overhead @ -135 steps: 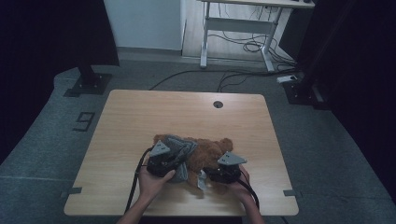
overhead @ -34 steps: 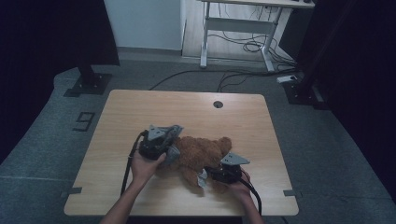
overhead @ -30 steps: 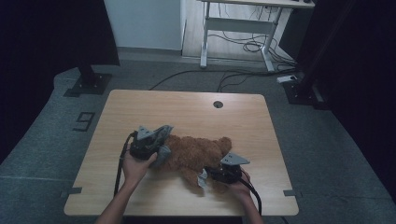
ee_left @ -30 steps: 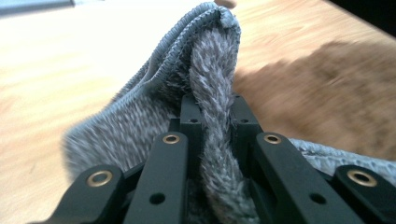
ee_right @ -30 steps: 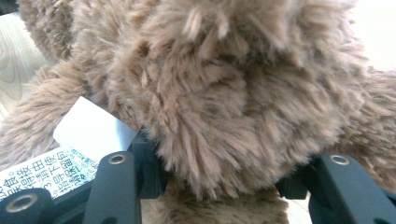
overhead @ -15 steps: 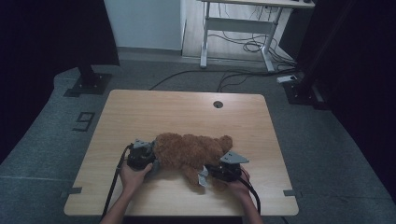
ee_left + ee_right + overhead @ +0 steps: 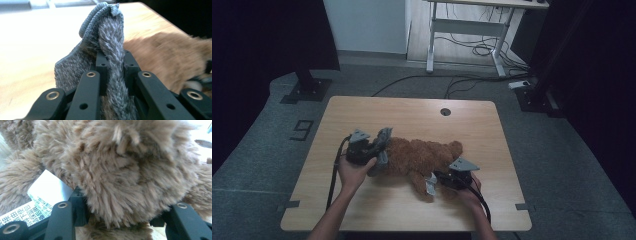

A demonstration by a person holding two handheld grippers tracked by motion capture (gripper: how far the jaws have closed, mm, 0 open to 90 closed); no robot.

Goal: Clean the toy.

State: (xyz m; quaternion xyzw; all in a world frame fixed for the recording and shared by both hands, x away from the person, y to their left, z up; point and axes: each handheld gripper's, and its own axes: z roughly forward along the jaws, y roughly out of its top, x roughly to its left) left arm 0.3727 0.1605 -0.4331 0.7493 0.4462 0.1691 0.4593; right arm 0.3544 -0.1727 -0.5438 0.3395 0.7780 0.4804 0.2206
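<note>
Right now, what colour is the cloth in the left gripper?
Grey, fuzzy knit cloth, clearest in the left gripper view.

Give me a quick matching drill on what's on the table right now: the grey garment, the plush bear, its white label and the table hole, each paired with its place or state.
1 grey garment
2 brown plush bear
3 white label
4 table hole

A lying on the table, right gripper shut on it
B far side of the tabletop
C printed, against the fur
D pinched in the left gripper

Pairs: 1-D, 2-A, 3-C, 4-B
</note>
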